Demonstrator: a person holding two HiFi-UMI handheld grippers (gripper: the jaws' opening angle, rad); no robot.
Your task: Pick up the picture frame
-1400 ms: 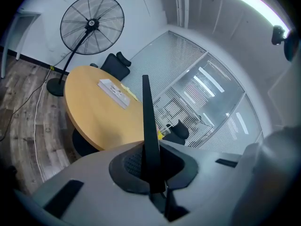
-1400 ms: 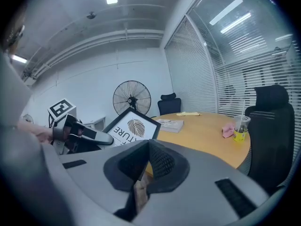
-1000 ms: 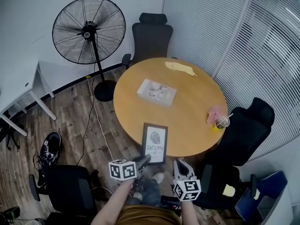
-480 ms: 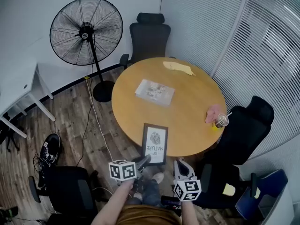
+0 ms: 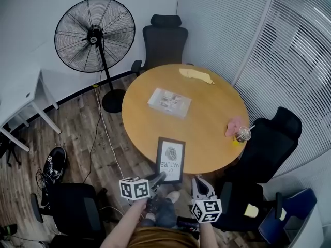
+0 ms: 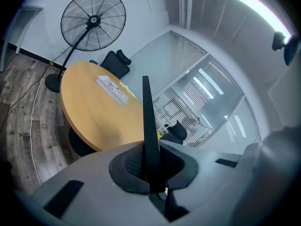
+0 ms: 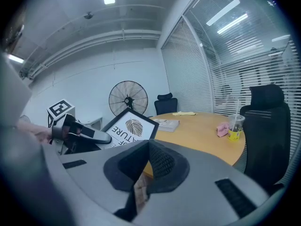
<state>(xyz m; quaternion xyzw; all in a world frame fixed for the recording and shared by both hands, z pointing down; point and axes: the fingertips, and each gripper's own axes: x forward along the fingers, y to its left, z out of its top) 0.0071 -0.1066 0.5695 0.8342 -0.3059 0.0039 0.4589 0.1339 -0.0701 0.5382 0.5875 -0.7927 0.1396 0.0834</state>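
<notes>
Holding frame [image 5: 171, 159] upright over table's [image 5: 207, 112] near edge, left fingers [image 6: 128, 166] clenched on its lower edge; right fingers [image 7: 162, 161] closed, empty. Lift straight, squeeze firmly, avoid tilting.

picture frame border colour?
Black. The picture frame shows it best in the head view.
</notes>
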